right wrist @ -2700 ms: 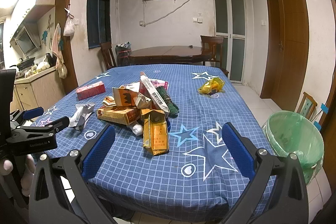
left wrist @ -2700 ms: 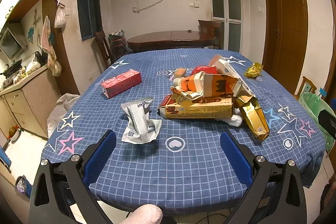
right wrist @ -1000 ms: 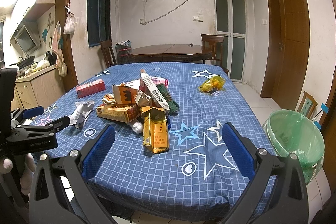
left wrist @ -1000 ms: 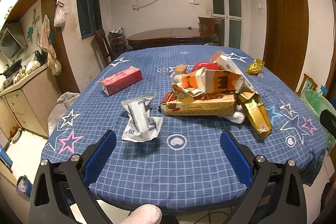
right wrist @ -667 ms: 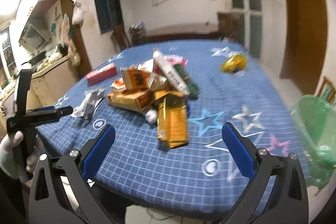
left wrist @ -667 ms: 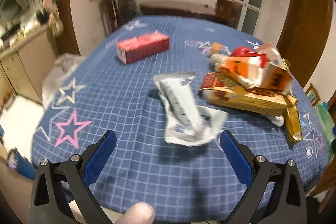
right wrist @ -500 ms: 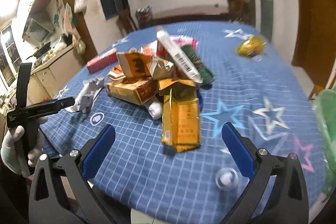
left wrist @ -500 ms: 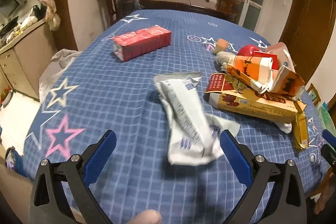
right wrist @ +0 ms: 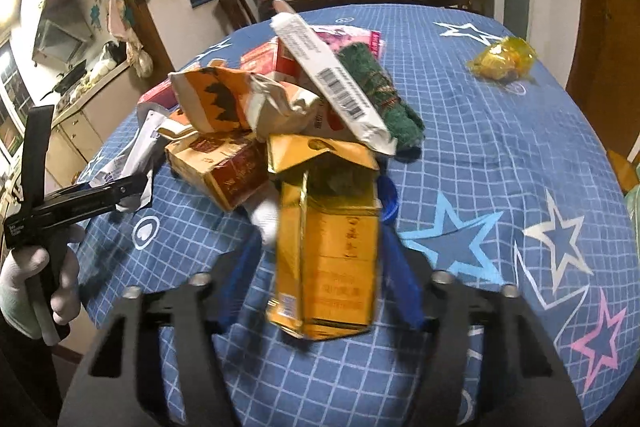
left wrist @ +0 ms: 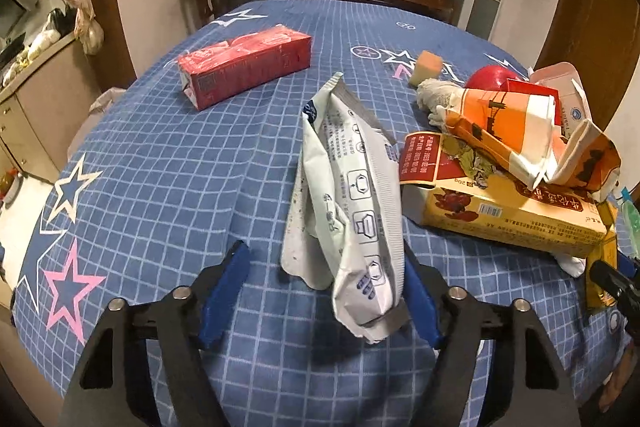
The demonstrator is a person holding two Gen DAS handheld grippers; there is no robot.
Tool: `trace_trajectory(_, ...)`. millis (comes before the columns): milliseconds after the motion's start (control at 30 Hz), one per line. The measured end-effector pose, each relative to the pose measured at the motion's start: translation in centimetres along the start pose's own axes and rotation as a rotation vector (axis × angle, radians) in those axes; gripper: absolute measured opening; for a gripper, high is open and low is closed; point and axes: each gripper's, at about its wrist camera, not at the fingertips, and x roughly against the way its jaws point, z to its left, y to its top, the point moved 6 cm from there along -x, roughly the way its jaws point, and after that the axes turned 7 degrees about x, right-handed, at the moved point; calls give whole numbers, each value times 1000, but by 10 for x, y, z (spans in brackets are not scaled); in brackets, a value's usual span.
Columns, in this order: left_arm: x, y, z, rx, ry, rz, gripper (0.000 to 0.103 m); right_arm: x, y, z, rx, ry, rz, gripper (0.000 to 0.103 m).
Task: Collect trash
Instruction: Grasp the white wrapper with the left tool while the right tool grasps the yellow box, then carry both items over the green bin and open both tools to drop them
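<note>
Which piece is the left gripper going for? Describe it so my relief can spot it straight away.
On the blue checked tablecloth with stars, look to the near left of the heaped cartons, beside the long yellow cardboard box. There lies a crumpled white and pale-green plastic wrapper with printed pictograms, its near end between the fingers of the left gripper. It is the only soft, flat pouch; the red rectangular carton behind it is rigid.

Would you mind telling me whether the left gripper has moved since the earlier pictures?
Yes. The left gripper has advanced over the table's near edge and now straddles the white wrapper, closer to the red carton.
</note>
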Motion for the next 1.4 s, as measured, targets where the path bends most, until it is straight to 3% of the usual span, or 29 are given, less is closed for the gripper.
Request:
trace_trajectory(33,0,1,-1,2,-4,-3,55,1,-1,-1,-4,2,-6,48)
trace_trajectory(133,3,3,1,34,-59,-11,34,8,-3,1,-10,8,-30,47)
trace_trajectory(433,44,3,3,35,-27,-144,32,42,0,-12,-37,-43,-145,47)
trace_trajectory(633,95,1,-34,-8,-82,-271,32,76,19,-2,35,-112,-247,47)
trace_trajectory(767,126,-5,-79,-77,-147,-329,32,95,31,-6,64,-158,-299,47)
trace_trajectory(1033,153,-9,-179,-205,-286,-368,32,138,48,-49,53,-263,-372,47)
trace_trajectory(1233,161,-7,-273,-290,-409,-363,32,175,51,-105,5,-379,-382,47)
trace_trajectory(1400,159,-9,-350,-354,-513,-314,32,202,40,-165,-70,-469,-356,47)
